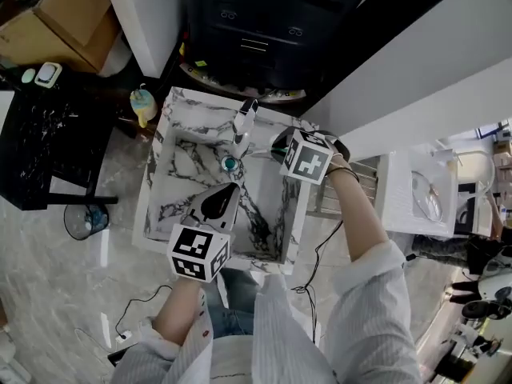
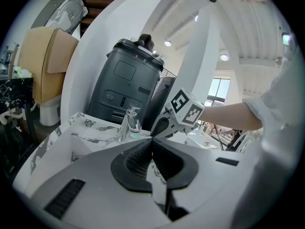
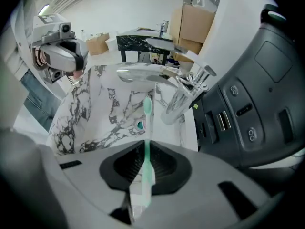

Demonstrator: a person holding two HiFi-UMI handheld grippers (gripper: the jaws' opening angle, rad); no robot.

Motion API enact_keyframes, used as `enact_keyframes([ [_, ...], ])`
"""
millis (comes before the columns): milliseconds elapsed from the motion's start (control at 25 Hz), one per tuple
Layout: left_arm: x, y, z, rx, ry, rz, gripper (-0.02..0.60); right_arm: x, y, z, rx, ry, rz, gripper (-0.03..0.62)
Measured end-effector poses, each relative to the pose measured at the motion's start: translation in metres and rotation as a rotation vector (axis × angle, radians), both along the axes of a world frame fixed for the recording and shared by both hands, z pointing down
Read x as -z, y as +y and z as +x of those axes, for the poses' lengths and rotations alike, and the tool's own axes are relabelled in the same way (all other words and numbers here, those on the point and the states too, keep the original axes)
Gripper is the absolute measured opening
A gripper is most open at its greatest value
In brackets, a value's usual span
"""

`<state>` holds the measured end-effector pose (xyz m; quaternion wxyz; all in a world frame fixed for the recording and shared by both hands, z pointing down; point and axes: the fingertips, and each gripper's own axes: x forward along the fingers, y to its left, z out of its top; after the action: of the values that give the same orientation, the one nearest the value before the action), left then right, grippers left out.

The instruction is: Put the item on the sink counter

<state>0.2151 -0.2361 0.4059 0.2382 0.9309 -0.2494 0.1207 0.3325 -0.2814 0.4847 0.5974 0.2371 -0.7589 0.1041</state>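
Note:
A mint-green toothbrush (image 3: 147,112) is clamped between the jaws of my right gripper (image 3: 145,147), with its head pointing out over the white marble sink (image 3: 95,123). In the head view the right gripper (image 1: 278,144) hovers at the sink's back right, beside the chrome faucet (image 1: 244,122). My left gripper (image 1: 222,202) hangs over the basin's front half, above the drain (image 1: 230,164). In the left gripper view its jaws (image 2: 152,140) are shut with nothing between them. The marble counter rim (image 1: 180,101) runs around the basin.
A black machine (image 1: 256,22) stands right behind the sink. A yellowish bottle (image 1: 142,102) sits off the back left corner. A black marble table (image 1: 40,142), a cardboard box (image 1: 64,14) and a wire bin (image 1: 86,218) are at left. A white rack (image 1: 424,190) is at right.

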Motion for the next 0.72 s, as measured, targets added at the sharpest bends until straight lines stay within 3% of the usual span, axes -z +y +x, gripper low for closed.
enact_keyframes([
  [440, 0.028, 0.013, -0.036, -0.036, 0.017, 0.048, 0.017, 0.025, 0.050, -0.068, -0.095, -0.112, 0.062, 0.041],
  [720, 0.041, 0.014, -0.065, -0.033, 0.028, 0.074, 0.017, 0.053, 0.066, -0.108, -0.212, -0.236, 0.182, 0.041],
])
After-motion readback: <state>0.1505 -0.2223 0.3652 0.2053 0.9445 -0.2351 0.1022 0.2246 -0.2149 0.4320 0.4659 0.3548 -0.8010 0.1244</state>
